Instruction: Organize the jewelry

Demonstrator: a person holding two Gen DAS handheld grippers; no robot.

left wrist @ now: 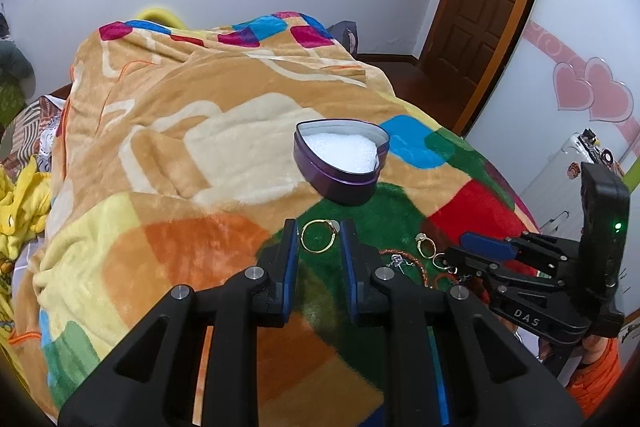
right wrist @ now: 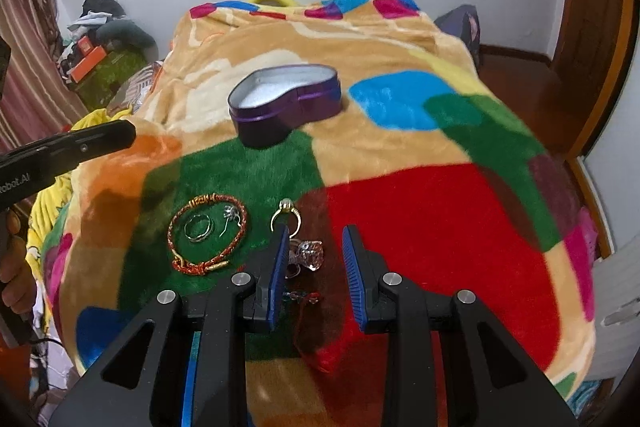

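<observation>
Pinching a thin gold ring (left wrist: 318, 235) between its blue pads, the left gripper (left wrist: 319, 241) hovers just before the open purple heart-shaped tin (left wrist: 340, 161) on the patchwork fleece blanket (left wrist: 180, 155). White letters "DAS" mark the right gripper (right wrist: 314, 251), whose jaws stand spread above a clear crystal ring (right wrist: 308, 253).

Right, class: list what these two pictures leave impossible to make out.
Left wrist view: braided bracelet, cut off behind the left gripper finger.
Right wrist view: clear faceted piece, blurred, partly behind the right gripper finger; kind unclear.
Right wrist view: heart tin floor, partly hidden by its near wall.
</observation>
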